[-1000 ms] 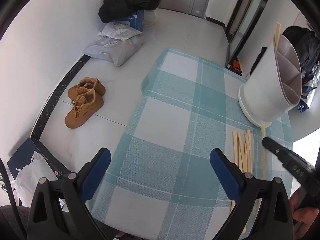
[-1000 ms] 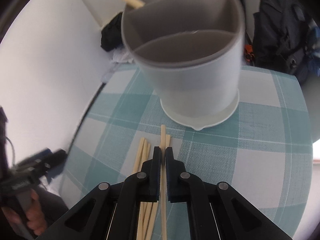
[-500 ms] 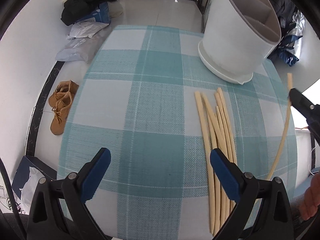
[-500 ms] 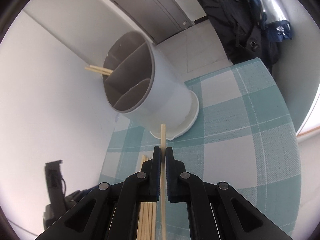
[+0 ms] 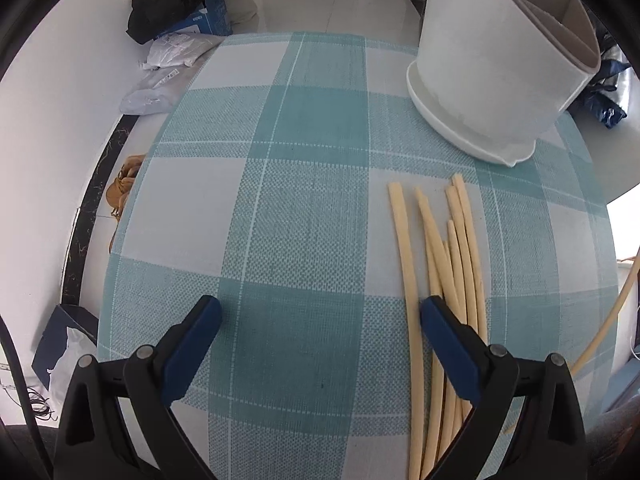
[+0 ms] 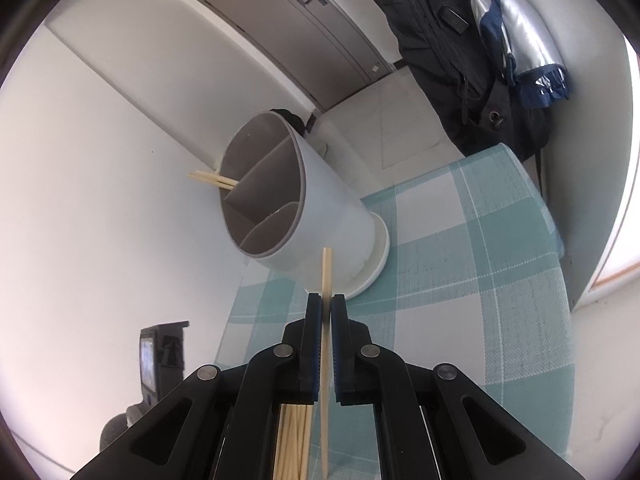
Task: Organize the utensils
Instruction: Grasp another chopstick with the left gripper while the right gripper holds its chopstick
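Several pale chopsticks [image 5: 442,264] lie side by side on the teal checked tablecloth [image 5: 304,216], in front of a white utensil holder [image 5: 496,80] with grey dividers. My left gripper [image 5: 320,320] is open and empty, low over the cloth, its right finger beside the pile. My right gripper [image 6: 326,304] is shut on one chopstick [image 6: 327,272], held above the table and pointing toward the holder [image 6: 304,216]. The holder has chopsticks [image 6: 212,179] in its far compartment. The held chopstick also shows at the right edge of the left wrist view [image 5: 612,316].
The table's edge runs along the left, with the floor below. Tan shoes [image 5: 122,188], plastic bags [image 5: 168,76] and a dark jacket on a box [image 5: 188,4] lie on the floor. Dark coats [image 6: 472,48] hang behind the table on the right.
My right gripper has lifted the chopstick clear of the pile and risen higher and farther from the holder. My left gripper has moved forward and closer to the chopsticks, staying open.
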The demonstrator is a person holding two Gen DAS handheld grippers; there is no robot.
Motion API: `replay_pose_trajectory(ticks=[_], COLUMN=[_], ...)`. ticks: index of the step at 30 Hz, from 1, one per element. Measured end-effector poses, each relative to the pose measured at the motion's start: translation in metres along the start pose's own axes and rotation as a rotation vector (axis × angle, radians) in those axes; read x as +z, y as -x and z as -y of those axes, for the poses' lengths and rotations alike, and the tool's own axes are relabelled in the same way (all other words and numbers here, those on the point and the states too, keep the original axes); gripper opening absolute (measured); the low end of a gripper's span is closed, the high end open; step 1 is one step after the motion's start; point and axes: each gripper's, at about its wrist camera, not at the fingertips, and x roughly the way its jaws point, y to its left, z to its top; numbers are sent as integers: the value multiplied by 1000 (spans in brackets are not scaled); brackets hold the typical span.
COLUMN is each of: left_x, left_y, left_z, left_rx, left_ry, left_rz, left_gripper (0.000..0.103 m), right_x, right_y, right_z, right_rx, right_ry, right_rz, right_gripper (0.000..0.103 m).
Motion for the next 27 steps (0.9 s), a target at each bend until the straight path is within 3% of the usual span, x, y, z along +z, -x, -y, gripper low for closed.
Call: replay_pose_trajectory(ticks=[8, 13, 19, 22, 24, 27], left_x=[8, 24, 31, 33, 35, 37], left_y=[1, -1, -4, -1, -1, -3], left_z=[-9, -4, 6, 6, 6, -3], left_rx=[18, 27, -2, -16, -32, -108], left_ry=[51, 17, -26, -16, -7, 48], left_rz=[-2, 17, 12, 20, 13, 6], left_gripper=[97, 95, 63, 33, 8, 3], right_x=[3, 4, 6, 6, 6, 5], right_y=[-3, -5, -4, -4, -4, -3], right_z=[-10, -8, -6, -6, -7, -10], right_rx=[1, -2, -6, -10, -12, -17], right_ry=[66, 74, 79, 84, 89, 103], right_rz=[-3, 0, 8, 8, 10, 14], right_gripper=[4, 4, 4, 4, 4, 4])
